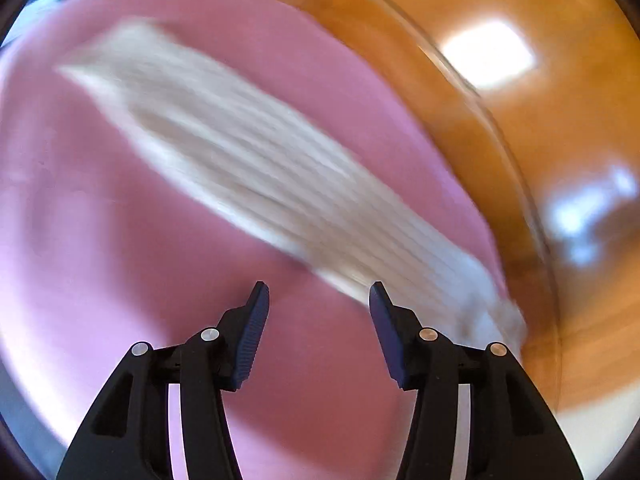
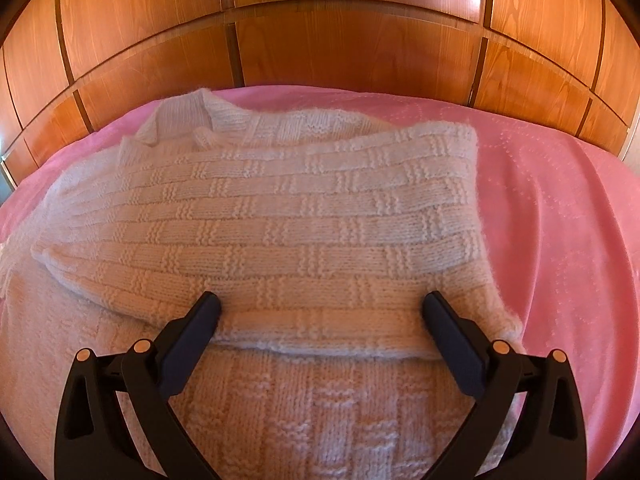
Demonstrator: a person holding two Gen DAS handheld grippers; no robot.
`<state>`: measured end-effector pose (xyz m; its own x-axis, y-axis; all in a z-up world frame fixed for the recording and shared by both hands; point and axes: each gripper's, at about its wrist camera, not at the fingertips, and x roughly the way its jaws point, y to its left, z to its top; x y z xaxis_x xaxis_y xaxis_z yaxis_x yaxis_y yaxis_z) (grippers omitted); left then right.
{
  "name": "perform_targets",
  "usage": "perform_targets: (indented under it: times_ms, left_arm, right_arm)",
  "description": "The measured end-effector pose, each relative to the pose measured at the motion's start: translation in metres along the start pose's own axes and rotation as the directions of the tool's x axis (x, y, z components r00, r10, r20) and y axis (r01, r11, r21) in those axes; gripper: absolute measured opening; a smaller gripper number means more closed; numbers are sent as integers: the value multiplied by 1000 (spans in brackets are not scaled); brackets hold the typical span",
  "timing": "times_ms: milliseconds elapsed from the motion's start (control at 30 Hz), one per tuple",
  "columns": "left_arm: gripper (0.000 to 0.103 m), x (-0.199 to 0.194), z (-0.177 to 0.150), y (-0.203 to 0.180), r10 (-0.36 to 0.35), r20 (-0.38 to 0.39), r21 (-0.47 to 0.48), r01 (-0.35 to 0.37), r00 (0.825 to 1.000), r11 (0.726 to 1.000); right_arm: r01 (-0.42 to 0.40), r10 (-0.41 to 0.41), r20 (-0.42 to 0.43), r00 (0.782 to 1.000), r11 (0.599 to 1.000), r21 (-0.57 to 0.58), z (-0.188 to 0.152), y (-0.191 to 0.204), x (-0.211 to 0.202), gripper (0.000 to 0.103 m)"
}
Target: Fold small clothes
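Observation:
A cream knitted sweater (image 2: 280, 216) lies on a pink bedspread (image 2: 560, 220), with one part folded over the rest. My right gripper (image 2: 320, 304) stands open right over the folded edge, its fingers (image 2: 452, 344) wide apart on either side of the knit and pinching nothing. In the blurred left wrist view the sweater (image 1: 256, 168) shows as a pale streak across the pink cover. My left gripper (image 1: 318, 296) is open above bare pink cloth, nothing between its pads (image 1: 252, 340); the sweater's end lies just beyond its right fingertip.
Wooden panelling (image 2: 320, 40) rises behind the bed's far edge. In the left wrist view a wooden surface (image 1: 520, 140) with bright reflections runs along the right of the bedspread (image 1: 100, 240). Bare pink cover lies to the right of the sweater.

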<state>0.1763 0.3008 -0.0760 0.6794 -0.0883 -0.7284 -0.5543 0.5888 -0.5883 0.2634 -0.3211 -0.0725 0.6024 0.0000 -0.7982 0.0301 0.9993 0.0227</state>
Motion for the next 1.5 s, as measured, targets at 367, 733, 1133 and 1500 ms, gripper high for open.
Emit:
perform_targets:
  times_ms: [367, 733, 1133, 1500]
  left_arm:
    - [51, -16, 88, 103, 52, 135, -331, -4, 989, 943]
    - [6, -32, 101, 38, -44, 183, -142, 71, 982, 987]
    - [6, 10, -60, -189, -318, -117, 405, 338, 941, 850]
    - [51, 61, -162, -214, -186, -298, 523, 323, 936, 789]
  right_arm:
    - [42, -42, 8, 999, 999, -18, -3, 8, -4, 101]
    - [53, -53, 6, 999, 998, -24, -4, 9, -4, 101]
    - [33, -33, 7, 999, 999, -10, -3, 4, -4, 101]
    - [9, -9, 7, 1000, 1000, 1, -2, -3, -3, 101]
